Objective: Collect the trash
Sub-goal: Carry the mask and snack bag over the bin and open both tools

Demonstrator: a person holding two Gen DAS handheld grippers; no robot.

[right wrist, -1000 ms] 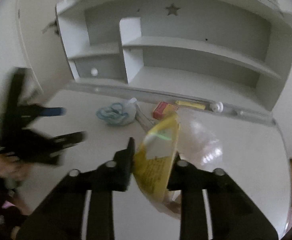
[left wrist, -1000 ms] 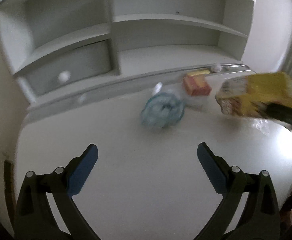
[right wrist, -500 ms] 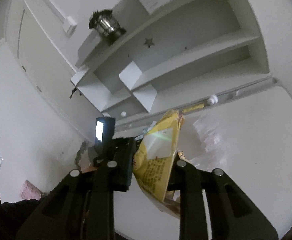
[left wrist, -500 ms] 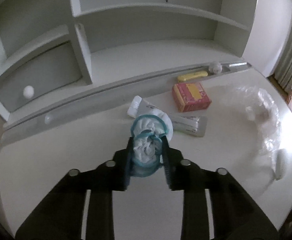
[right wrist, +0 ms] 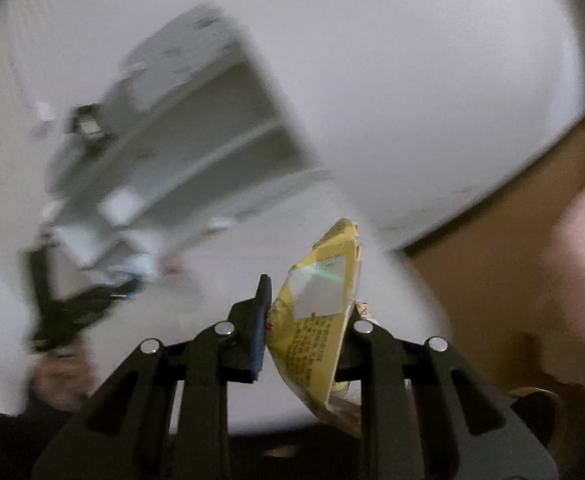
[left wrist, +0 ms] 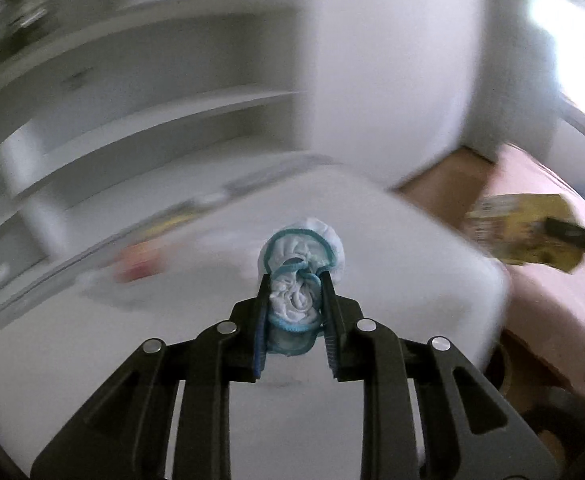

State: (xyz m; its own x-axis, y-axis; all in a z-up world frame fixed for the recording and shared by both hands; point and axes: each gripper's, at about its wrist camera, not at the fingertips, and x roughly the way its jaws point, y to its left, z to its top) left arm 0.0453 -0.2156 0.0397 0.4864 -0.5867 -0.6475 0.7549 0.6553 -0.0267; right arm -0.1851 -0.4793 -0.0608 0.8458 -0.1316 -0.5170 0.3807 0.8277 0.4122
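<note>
Crumpled white wad (left wrist: 301, 276), teal-edged; creased yellow wrapper (right wrist: 316, 320).

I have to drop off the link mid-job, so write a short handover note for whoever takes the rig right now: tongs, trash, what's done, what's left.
Left tongs: shut on the crumpled white-and-blue wad, lifted clear of the white desk.
Right tongs: shut on the yellow snack bag, carried out past the desk's edge over the brown floor.
Done: both pieces picked up.
Left: no bin shows in either view, so find it and drop both. A blurred red item remains on the desk near the shelf unit; the frames are too smeared to tell what else is there.
</note>
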